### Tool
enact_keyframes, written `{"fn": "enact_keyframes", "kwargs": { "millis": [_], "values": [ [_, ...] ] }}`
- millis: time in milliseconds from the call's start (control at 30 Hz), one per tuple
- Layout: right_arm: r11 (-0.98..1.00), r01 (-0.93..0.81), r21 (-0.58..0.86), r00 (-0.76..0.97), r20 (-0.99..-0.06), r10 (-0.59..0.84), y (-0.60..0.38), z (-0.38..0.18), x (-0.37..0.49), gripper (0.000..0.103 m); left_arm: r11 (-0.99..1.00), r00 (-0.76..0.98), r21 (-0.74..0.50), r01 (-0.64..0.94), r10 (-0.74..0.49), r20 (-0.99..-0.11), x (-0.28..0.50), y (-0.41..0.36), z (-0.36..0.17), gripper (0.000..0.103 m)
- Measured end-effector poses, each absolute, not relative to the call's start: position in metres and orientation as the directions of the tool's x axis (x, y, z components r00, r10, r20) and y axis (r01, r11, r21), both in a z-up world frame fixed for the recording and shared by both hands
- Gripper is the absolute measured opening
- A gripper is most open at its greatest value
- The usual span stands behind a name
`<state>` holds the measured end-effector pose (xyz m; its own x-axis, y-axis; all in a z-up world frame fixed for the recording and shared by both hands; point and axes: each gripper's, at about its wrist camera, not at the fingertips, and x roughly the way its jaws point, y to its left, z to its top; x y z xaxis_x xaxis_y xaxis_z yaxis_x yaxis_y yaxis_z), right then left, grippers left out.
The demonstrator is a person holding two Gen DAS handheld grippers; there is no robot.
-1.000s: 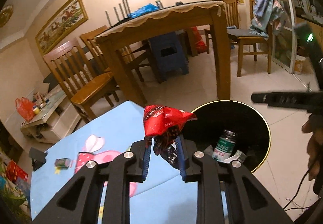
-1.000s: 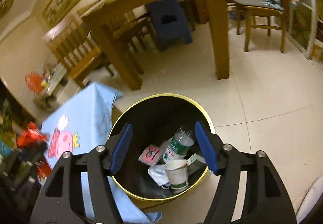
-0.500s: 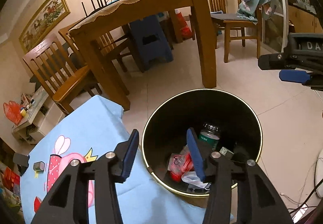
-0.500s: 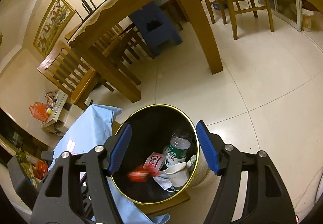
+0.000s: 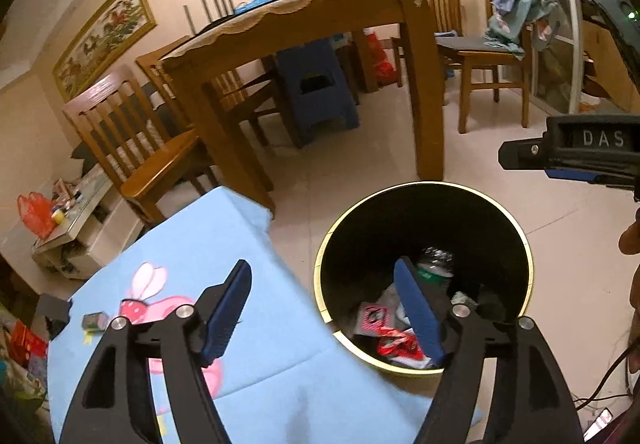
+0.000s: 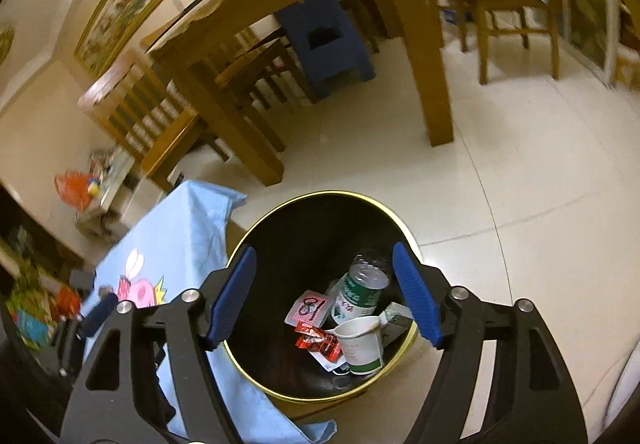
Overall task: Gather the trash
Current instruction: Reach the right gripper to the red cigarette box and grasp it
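Both tongs hang over the round black bin with a gold rim (image 6: 404, 228) on the pale tiled floor. Left gripper (image 5: 322, 308) has just been spreading its blue pads, now wide with nothing between them. Right gripper (image 6: 324, 294) has also been opening and stands wide, empty too. Inside the bin lies the crumpled red foil wrapper (image 6: 318, 342), beside a white paper cup (image 6: 362, 344), a green-labelled plastic bottle (image 6: 360, 290) and a pink card (image 6: 310, 308). Left of the bin, touching its rim, hangs a light blue cartoon-printed tablecloth (image 5: 208, 244), with a small green tin (image 5: 94, 321) near its far left edge.
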<state>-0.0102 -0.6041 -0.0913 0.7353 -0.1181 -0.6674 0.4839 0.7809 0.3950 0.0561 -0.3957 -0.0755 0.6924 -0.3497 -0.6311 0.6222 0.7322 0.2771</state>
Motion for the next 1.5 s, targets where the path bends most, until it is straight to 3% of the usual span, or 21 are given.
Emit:
{"fn": "enact_keyframes", "kwargs": {
  "millis": [267, 500, 600, 833, 1167, 1300, 1500],
  "values": [
    [0.933, 0.309, 0.187, 0.738, -0.666, -0.111, -0.515, -0.085, 0.035, 0.080, 0.822, 0.737, 0.287, 0.491, -0.217, -0.640, 0.068, -0.307, -0.083, 0.088],
    [0.999, -0.015, 0.035, 0.736, -0.676, 0.035, -0.376, -0.099, 0.067, 0.080, 0.936, 0.753, 0.237, 0.262, -0.045, -0.656, 0.084, -0.167, -0.085, 0.093],
    [0.984, -0.176, 0.035, 0.720, -0.678, 0.152, -0.319, -0.105, 0.071, 0.080, 0.969, 0.737, 0.213, 0.122, 0.055, -0.674, 0.101, -0.099, -0.088, 0.093],
    [0.901, -0.427, 0.079, 0.593, -0.727, 0.345, -0.190, -0.117, 0.115, 0.085, 0.987, 0.687, 0.146, -0.066, 0.151, -0.711, 0.118, 0.024, -0.097, 0.093],
    [0.845, -0.535, 0.021, 0.460, -0.831, 0.312, -0.080, -0.151, 0.200, 0.084, 0.988, 0.639, 0.089, -0.128, 0.150, -0.755, 0.125, 0.093, -0.122, 0.093],
    [0.833, -0.553, -0.027, 0.447, -0.854, 0.268, -0.066, -0.167, 0.206, 0.066, 0.989, 0.644, 0.088, -0.115, 0.142, -0.751, 0.129, 0.095, -0.125, 0.093],
    [0.843, -0.535, -0.060, 0.466, -0.853, 0.235, -0.100, -0.166, 0.167, 0.064, 0.996, 0.673, 0.066, -0.053, 0.085, -0.735, 0.144, 0.078, -0.116, 0.093]
  ]
}}
